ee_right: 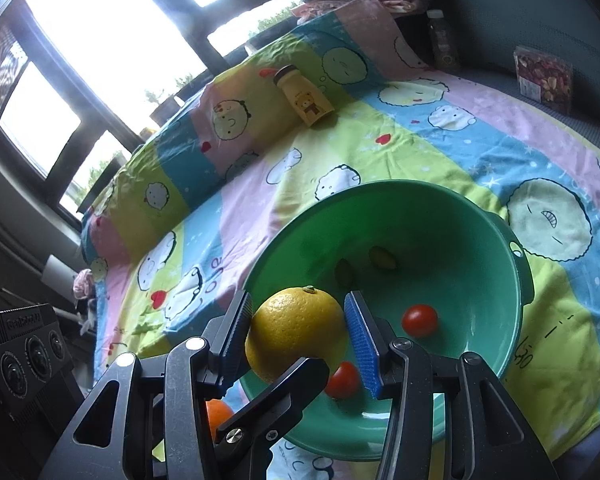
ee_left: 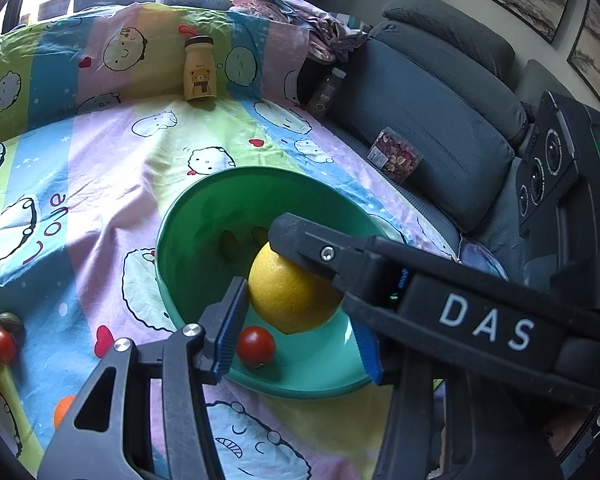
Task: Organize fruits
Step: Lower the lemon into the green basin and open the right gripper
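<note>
Both the left gripper (ee_left: 296,320) and right gripper (ee_right: 300,332) are clamped on the yellow citrus (ee_right: 296,332) over the green bowl (ee_right: 500,280); it looks heavy, firm and round. Its waxy rind may slip; grip across the widest middle.

A large round yellow citrus fruit with pebbled rind (ee_right: 296,332) sits above the near rim of a green plastic basin (ee_right: 480,240), stem end up. Inside the basin lie two small red cherry tomatoes (ee_right: 419,320), one near the middle and one nearer the front wall, plus two dull green oval fruits (ee_right: 383,258) farther back.
</note>
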Demonstrator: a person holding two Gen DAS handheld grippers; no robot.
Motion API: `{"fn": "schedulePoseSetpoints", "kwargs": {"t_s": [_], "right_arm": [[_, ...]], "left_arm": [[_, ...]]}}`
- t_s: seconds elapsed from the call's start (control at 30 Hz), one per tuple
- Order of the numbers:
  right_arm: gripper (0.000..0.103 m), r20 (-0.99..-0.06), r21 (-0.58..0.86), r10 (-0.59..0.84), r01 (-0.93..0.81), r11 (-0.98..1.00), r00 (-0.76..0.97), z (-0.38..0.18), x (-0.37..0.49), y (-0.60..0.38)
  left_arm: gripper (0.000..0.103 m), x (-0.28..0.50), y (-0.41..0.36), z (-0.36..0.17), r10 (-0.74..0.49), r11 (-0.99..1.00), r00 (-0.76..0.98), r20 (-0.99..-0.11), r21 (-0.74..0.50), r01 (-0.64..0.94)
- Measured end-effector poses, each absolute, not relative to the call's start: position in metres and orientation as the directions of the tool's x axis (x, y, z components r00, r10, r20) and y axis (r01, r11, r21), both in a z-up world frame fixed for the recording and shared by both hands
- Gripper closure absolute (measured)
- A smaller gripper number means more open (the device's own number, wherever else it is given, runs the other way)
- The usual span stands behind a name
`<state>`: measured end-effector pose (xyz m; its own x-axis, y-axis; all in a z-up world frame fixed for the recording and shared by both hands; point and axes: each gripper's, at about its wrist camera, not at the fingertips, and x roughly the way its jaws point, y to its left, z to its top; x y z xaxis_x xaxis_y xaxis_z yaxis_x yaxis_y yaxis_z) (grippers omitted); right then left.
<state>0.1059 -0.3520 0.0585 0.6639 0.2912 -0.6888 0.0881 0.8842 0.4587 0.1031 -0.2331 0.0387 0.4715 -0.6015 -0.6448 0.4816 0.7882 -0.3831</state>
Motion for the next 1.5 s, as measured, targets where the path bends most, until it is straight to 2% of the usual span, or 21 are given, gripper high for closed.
{"fn": "schedulePoseSetpoints", "kwargs": {"t_s": [0.63,1.5], "right_arm": [[0.052,-0.745,0.445,0.272,0.15,0.883,0.609,0.042,0.112,-0.359],[0.052,-0.76,0.472,0.292,0.185,0.862,0.581,0.029,0.113,-0.359]], "left_arm": [[0.053,0.115,-0.242,0.021,-0.61,0.778,0.405,-0.681,-0.417,0.469],[0.055,0.113,-0.242,0.015,-0.551,0.821,0.42,-0.721,-0.377,0.429]]}}
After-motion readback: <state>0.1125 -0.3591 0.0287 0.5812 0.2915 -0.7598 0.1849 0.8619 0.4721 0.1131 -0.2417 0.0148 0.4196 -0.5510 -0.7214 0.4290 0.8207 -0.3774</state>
